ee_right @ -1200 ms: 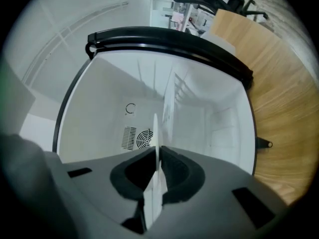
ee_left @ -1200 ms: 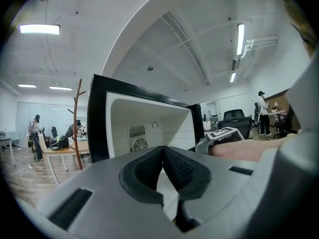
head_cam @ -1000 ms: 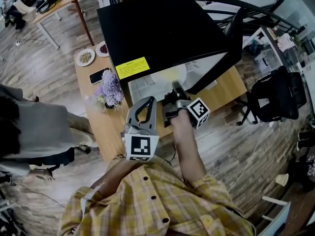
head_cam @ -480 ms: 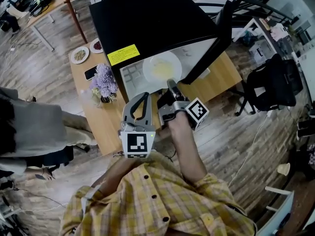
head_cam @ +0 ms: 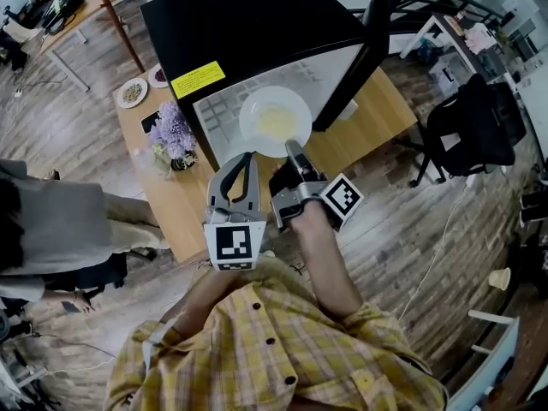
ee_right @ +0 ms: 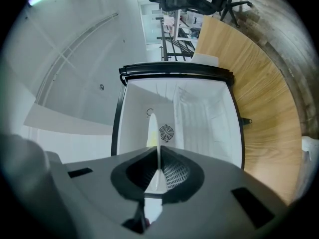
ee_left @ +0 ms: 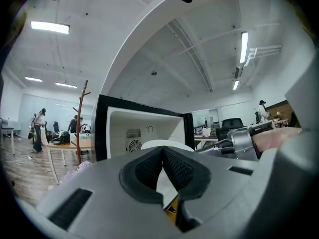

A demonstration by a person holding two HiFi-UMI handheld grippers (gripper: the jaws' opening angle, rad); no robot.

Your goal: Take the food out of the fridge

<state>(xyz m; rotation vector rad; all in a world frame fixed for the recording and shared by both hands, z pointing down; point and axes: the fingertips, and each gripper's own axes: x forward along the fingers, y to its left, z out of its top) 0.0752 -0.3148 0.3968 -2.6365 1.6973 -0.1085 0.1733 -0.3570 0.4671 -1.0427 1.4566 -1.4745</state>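
Observation:
A white plate (head_cam: 275, 121) of pale yellow food hangs level just outside the open black fridge (head_cam: 248, 24). My right gripper (head_cam: 294, 148) is shut on the plate's near rim. In the right gripper view the plate (ee_right: 153, 133) runs edge-on between the pads, with the white fridge interior (ee_right: 199, 118) behind it. My left gripper (head_cam: 242, 157) is beside it on the left, shut, with nothing between its pads. The left gripper view shows its pads (ee_left: 149, 166) meeting, with the plate (ee_left: 149, 144) and the fridge opening beyond.
The fridge stands on a wooden table (head_cam: 377, 118), its door (head_cam: 360, 50) swung open to the right. Purple flowers (head_cam: 171, 135), a phone (head_cam: 152, 118) and two small dishes (head_cam: 131, 92) lie left of it. A person (head_cam: 51, 221) stands at left and an office chair (head_cam: 467, 127) at right.
The right gripper has drawn back with the plate, which has come from inside the fridge to just outside its opening. The left gripper has stayed shut beside it.

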